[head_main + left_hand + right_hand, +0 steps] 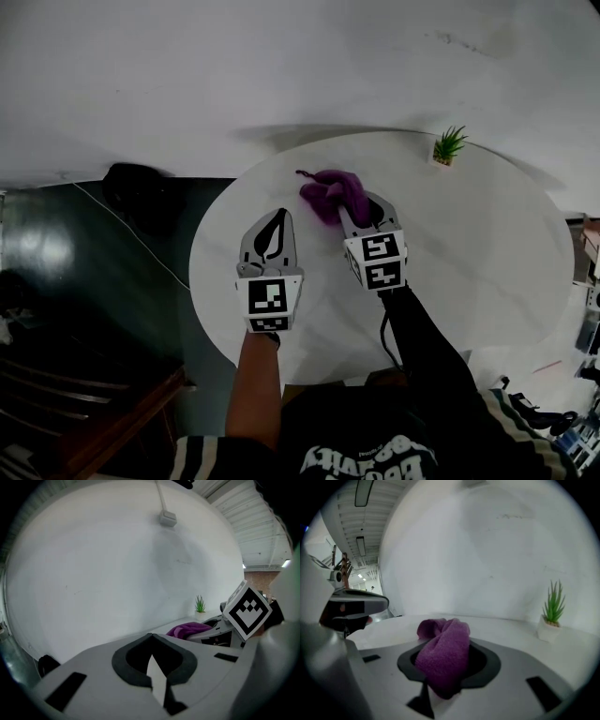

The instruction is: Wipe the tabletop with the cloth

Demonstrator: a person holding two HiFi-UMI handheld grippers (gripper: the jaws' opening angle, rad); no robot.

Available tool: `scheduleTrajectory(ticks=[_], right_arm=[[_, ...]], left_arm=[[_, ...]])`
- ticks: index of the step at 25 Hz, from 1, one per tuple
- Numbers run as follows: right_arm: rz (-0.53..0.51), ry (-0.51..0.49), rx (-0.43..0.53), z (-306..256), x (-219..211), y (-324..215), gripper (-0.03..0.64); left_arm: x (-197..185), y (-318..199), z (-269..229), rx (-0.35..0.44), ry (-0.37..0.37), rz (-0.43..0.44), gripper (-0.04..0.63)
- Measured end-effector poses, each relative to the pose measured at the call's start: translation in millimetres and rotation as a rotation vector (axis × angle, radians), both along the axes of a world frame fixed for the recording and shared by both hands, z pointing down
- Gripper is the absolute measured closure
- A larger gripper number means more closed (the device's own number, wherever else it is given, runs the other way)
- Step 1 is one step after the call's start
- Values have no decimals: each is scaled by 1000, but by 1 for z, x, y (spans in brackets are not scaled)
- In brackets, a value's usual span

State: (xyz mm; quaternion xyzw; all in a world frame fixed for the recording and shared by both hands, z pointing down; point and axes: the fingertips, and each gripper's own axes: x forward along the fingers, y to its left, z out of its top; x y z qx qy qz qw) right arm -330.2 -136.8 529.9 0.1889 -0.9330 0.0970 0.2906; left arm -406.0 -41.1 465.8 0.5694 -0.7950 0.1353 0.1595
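Right gripper's jaws pinch the cloth, seemingly soft and light, at a bunched fold; left gripper's closed, empty.

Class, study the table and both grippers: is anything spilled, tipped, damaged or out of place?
Nothing stands out. The purple cloth is bunched in the jaws of the right gripper, the potted plant stands upright near the rim of the table, and the left gripper is shut and empty.

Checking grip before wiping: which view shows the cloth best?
The right gripper view: the cloth sits large, pinched in the right tool's jaws. The head view shows it small against the table; the left gripper view catches only a purple edge.
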Motion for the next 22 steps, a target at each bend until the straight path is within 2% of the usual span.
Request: scheduleTrajectory(ticks=[9,19,22], right_arm=[[115,6,29,-7,96,-80,479],[229,2,2,-5,228,-164,479],[263,8,13,-7,269,-193,479]], left_arm=[[78,-73,-5,7,-14,69,595],[193,-166,-8,5,-15,158,595],[229,-194,-6,9,8,188,595]])
